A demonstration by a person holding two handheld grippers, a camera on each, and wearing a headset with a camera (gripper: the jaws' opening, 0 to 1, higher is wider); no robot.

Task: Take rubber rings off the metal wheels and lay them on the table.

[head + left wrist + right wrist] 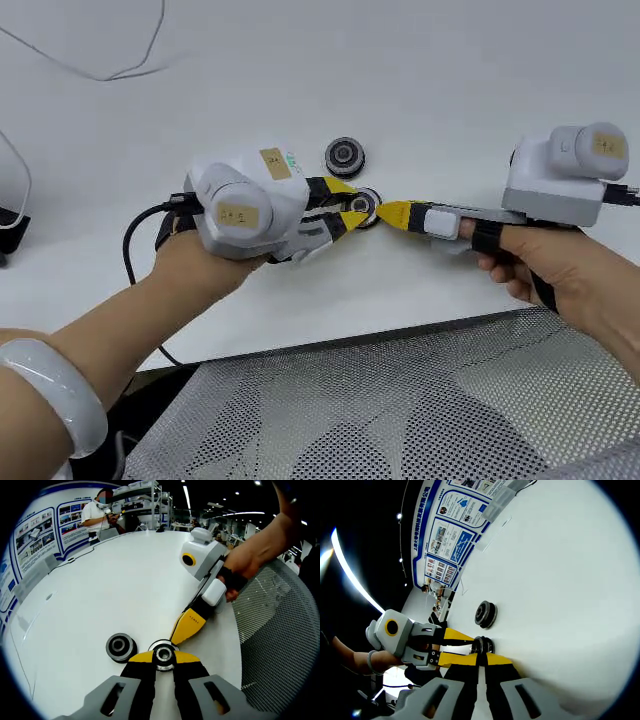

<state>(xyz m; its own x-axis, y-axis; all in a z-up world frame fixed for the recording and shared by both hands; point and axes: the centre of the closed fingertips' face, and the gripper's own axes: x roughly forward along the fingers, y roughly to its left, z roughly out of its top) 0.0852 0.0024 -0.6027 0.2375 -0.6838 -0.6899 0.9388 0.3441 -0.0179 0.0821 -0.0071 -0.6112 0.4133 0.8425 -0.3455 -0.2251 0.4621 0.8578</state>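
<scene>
Yellow-tipped jaws of the left gripper (pixel 348 206) clamp a metal wheel (pixel 366 203) on the white table (pixel 430 90), near its front edge. The right gripper (pixel 384 213) meets that wheel from the opposite side, jaws pressed together, tips at its rim. A second wheel (pixel 344 156) lies just beyond, apart from both grippers.

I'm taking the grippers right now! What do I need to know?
Left hand-held gripper: shut on one wheel, low over the table.
Right hand-held gripper: shut, its tip against that wheel's rim. I can't tell whether it has pinched the ring.
Second wheel: lying apart on the table with its black ring on.
Done: no ring laid down yet.
Left: probably both rings.
</scene>
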